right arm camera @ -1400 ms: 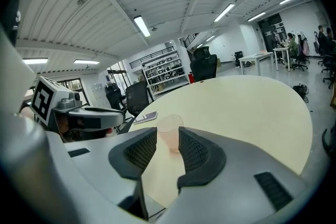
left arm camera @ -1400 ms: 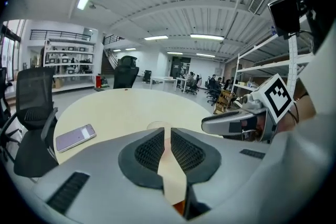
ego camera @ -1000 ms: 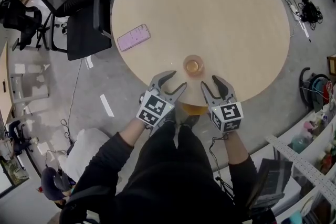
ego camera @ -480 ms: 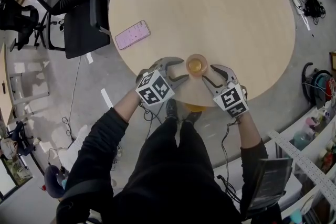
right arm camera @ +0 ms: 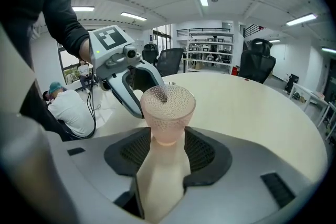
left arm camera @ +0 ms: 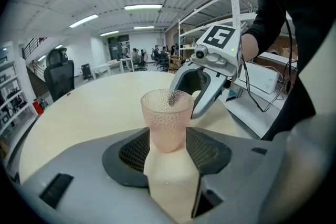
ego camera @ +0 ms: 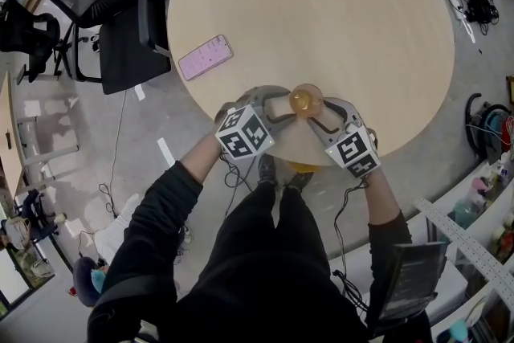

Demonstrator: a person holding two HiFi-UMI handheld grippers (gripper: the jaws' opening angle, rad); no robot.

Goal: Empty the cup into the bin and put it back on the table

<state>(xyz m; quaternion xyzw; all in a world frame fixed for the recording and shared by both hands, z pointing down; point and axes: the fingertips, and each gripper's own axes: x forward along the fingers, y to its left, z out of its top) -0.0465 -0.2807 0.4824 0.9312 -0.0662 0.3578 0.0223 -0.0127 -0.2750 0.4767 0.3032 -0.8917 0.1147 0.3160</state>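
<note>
A translucent pink dimpled cup (ego camera: 306, 101) stands upright on the round wooden table (ego camera: 321, 4), close to its near edge. My left gripper (ego camera: 279, 107) is at the cup's left and my right gripper (ego camera: 321, 115) at its right, pointing toward each other. In the left gripper view the cup (left arm camera: 167, 119) stands at the tips of the open left gripper (left arm camera: 169, 150), whose pads do not press it. In the right gripper view the cup (right arm camera: 167, 113) stands the same way before the right gripper (right arm camera: 167, 149), whose jaws are opening. What the cup holds is unclear.
A pink phone (ego camera: 206, 57) lies on the table's left part. A black office chair (ego camera: 112, 12) stands at the table's left edge. A yellow-orange object (ego camera: 301, 166) shows below the near table edge by the person's feet. Shelving (ego camera: 474, 253) stands at the right.
Both grippers have moved forward from the near table edge and closed in on either side of the cup. The cup has not moved on the table.
</note>
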